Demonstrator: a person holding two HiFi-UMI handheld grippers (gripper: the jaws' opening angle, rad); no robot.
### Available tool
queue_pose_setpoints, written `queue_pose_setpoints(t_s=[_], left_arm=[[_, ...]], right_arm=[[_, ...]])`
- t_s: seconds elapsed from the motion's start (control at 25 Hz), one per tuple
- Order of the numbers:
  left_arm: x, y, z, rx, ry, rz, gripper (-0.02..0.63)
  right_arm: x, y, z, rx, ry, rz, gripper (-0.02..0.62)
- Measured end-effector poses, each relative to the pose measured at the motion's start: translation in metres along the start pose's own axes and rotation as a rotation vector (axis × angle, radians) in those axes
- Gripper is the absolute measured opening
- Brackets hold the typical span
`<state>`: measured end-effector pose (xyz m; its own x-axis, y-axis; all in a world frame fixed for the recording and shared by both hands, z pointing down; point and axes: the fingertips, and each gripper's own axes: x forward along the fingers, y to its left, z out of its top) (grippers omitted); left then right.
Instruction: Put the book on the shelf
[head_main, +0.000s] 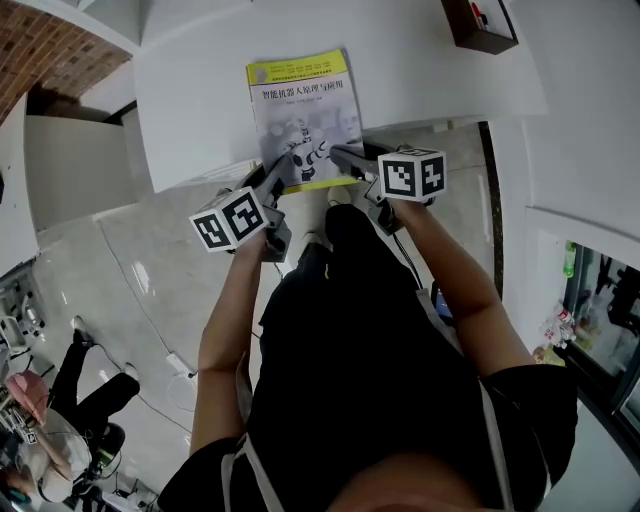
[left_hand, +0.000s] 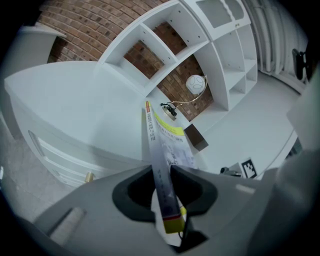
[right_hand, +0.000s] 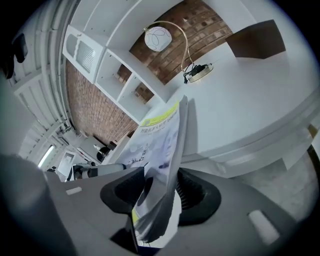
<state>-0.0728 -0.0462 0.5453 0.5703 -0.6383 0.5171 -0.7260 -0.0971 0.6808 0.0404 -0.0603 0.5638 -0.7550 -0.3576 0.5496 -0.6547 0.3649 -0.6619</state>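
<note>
The book (head_main: 302, 110), grey cover with a yellow-green top band, lies on the white table (head_main: 195, 90) with its near edge over the table's rim. My left gripper (head_main: 283, 172) is at the near left corner, and in the left gripper view (left_hand: 161, 181) its jaws pinch the book (left_hand: 167, 145) along the spine. My right gripper (head_main: 346, 158) is at the near right corner. There the fanned pages of the book (right_hand: 161, 145) fill the gap between the right gripper's (right_hand: 161, 194) pads. The white shelf (left_hand: 200, 35) stands beyond the table against a brick wall.
A brown box (head_main: 480, 22) sits at the table's far right, and a lamp with a white ball (left_hand: 196, 84) stands beyond the book. A drawer front with a brass knob (left_hand: 89, 176) lies below the table edge. Another person (head_main: 60, 400) is on the floor at the lower left.
</note>
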Motion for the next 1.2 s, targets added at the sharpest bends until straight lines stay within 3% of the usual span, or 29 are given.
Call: queue_pose_setpoints(t_s=[0.28, 0.72, 1.2], left_arm=[[-0.002, -0.004, 0.000, -0.013, -0.009, -0.009, 0.087], [-0.020, -0.029, 0.012, 0.012, -0.068, -0.037, 0.086], [-0.045, -0.074, 0.076, 0.056, -0.228, -0.048, 0.086]], right_arm=[[-0.013, 0.019, 0.011, -0.061, -0.056, -0.018, 0.100], [-0.035, 0.046, 0.028, -0.183, -0.110, -0.009, 0.089], [-0.060, 0.088, 0.097, -0.292, -0.168, 0.072, 0.091]])
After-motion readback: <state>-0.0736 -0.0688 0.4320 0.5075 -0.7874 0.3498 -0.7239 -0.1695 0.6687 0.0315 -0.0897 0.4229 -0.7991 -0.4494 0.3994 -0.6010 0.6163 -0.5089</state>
